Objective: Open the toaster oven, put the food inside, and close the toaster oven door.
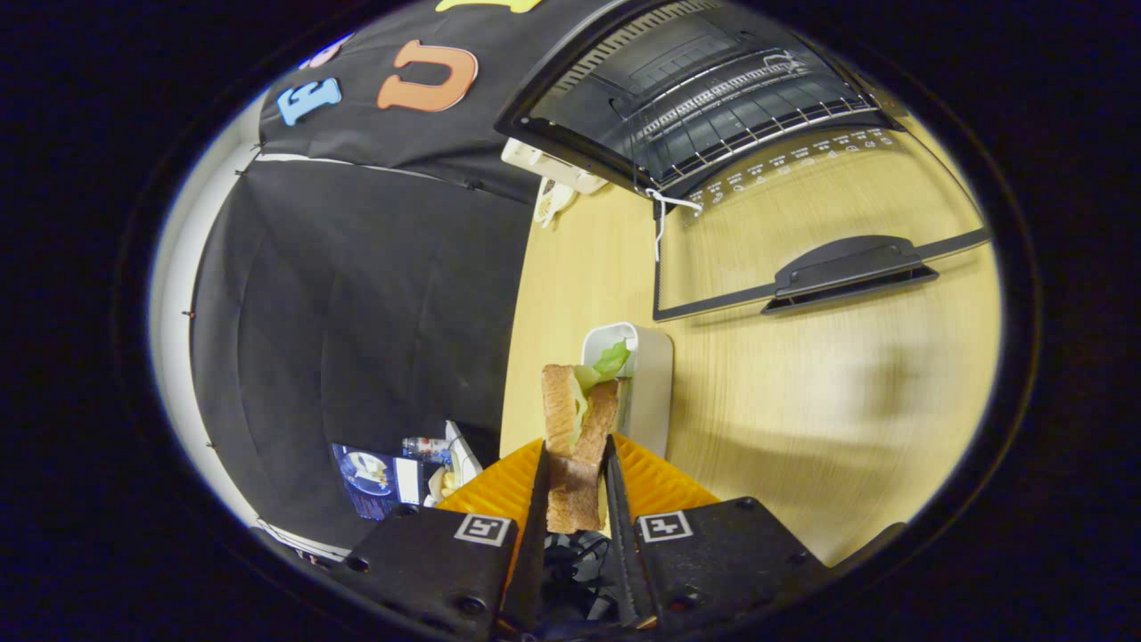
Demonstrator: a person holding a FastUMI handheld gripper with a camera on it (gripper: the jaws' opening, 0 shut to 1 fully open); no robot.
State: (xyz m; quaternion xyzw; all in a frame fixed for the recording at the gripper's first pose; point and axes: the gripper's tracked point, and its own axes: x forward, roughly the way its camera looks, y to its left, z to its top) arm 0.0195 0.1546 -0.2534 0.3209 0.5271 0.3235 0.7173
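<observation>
Gripping the sandwich (pixel 575 437) upright between my gripper's (pixel 575 481) clenched fingers, I note the open toaster oven (pixel 704 98) well ahead, rightward, door (pixel 802 232) down.

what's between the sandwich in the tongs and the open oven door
In the gripper view, a white container stands just beyond the sandwich held in the tongs; past it, bare table runs to the open oven door.

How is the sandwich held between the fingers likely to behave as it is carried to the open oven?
The sandwich looks soft: the gripper is shut on its bread slices, which would probably squash. The lettuce sticking out beyond the fingers seems loose and might slip. It is likely light.
</observation>
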